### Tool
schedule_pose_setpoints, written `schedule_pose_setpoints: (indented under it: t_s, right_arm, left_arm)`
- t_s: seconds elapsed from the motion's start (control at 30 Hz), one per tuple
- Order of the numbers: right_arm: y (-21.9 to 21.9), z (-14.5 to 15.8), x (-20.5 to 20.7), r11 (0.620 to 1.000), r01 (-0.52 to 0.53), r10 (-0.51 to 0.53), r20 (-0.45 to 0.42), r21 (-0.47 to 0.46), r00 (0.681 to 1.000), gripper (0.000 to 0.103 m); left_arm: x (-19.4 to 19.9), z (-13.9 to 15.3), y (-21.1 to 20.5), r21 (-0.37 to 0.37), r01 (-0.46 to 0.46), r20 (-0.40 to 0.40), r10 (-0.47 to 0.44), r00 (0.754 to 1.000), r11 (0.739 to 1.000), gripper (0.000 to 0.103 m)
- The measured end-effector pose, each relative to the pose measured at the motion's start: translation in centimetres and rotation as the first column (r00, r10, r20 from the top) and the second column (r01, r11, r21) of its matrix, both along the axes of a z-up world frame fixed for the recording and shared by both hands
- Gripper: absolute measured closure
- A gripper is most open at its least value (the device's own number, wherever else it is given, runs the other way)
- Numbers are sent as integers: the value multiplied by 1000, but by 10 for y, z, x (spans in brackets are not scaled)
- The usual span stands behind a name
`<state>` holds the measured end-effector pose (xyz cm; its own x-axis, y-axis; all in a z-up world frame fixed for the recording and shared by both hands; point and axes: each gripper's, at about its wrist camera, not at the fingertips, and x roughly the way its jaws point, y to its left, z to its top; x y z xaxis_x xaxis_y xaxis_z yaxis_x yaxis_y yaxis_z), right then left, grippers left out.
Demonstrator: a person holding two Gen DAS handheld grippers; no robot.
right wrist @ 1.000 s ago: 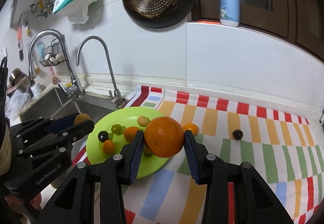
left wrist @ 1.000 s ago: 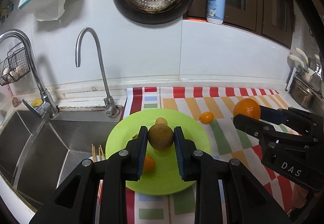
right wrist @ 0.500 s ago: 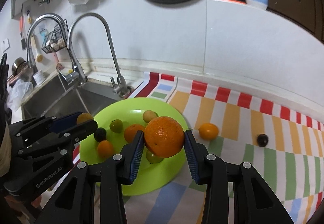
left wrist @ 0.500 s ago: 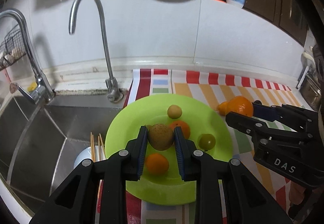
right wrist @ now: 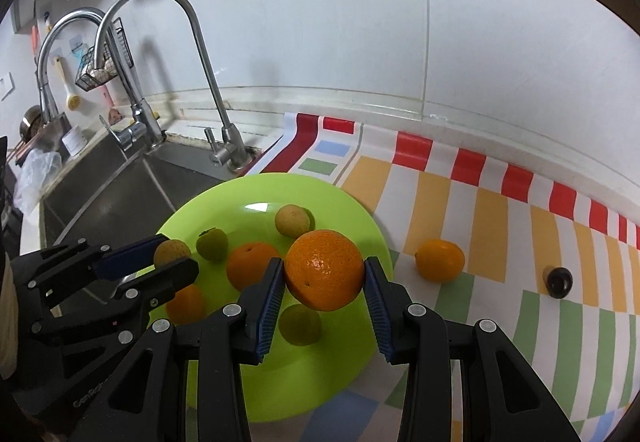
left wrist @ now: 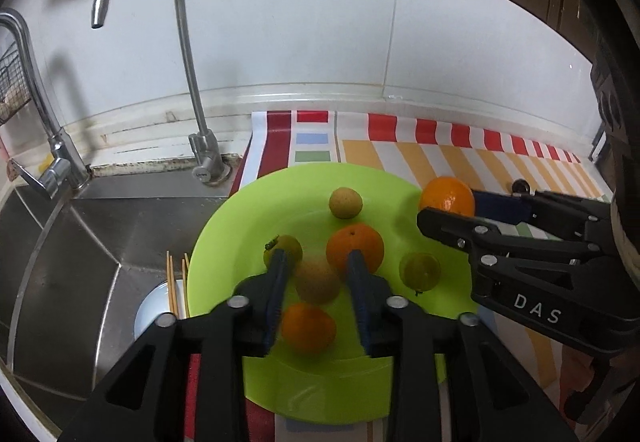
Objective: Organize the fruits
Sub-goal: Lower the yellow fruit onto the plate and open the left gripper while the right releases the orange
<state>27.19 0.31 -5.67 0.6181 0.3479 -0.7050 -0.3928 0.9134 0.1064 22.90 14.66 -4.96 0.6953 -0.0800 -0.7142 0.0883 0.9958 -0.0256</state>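
Both grippers are over the green plate (left wrist: 224, 242), mid drop-off. The left gripper (left wrist: 316, 274) has its fingers spread; the brownish round fruit (left wrist: 317, 281) sits blurred between them with gaps on both sides, so it looks let go, though whether it rests on the plate yet is hard to tell. The right gripper (right wrist: 324, 282) has its fingers clamped on the big orange (right wrist: 325, 269), held above the plate's near-right part, over a green fruit (right wrist: 300, 324) just under the fingers.

Step in hand, my read: putting fruit on the plate. Next move likely needs the left gripper to back off and the right one to lower the orange into a free gap, not onto the fruit below.

Already on the plate: two small oranges, two greens, one yellowish. Beyond the right fingers, on the striped mat (right wrist: 500, 210) covering the desk: a small orange (right wrist: 440, 260) and a dark fruit (right wrist: 559, 281), still unsorted.
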Motion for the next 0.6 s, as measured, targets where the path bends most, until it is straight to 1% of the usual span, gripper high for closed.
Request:
schedule_pose_setpoints:
  t_s: [0.03, 0.17, 0.3, 0.37, 0.47, 0.53, 0.57, 0.6]
  right_arm:
    - [0, 0, 1, 1000, -1, 1, -5, 4, 1000, 62]
    - [-4, 5, -2, 1000, 21, -22, 16, 11, 1000, 56]
    - [-12, 18, -15, 999, 41, -41, 52, 10, 998, 56]
    - [-16, 24, -25, 999, 50, -50, 69, 12, 996, 56]
    - [-23, 33, -38, 998, 61, -62, 94, 12, 994, 56]
    - [-27, 39, -47, 997, 70, -71, 109, 11, 991, 51]
    - [-30, 41, -51, 997, 78, -79, 118, 11, 990, 48]
    - [-33, 45, -57, 996, 88, -89, 132, 11, 987, 47]
  left_arm:
    - [-1, 2, 1, 2, -8, 4, 8, 1000, 1000, 64]
    - [-7, 8, 3, 3, -22, 17, 22, 1000, 1000, 62]
    - [-19, 15, 0, 8, -23, 33, 23, 999, 1000, 58]
    - [-26, 20, -3, 6, -15, 48, 15, 999, 1000, 53]
    - [-33, 26, -8, 8, -9, 66, 9, 998, 1000, 52]
    - [-39, 30, -12, 7, -4, 75, 3, 997, 1000, 50]
    - [-41, 32, -13, 7, -2, 81, 1, 997, 1000, 47]
    - [-44, 35, -16, 12, -1, 90, 0, 996, 1000, 45]
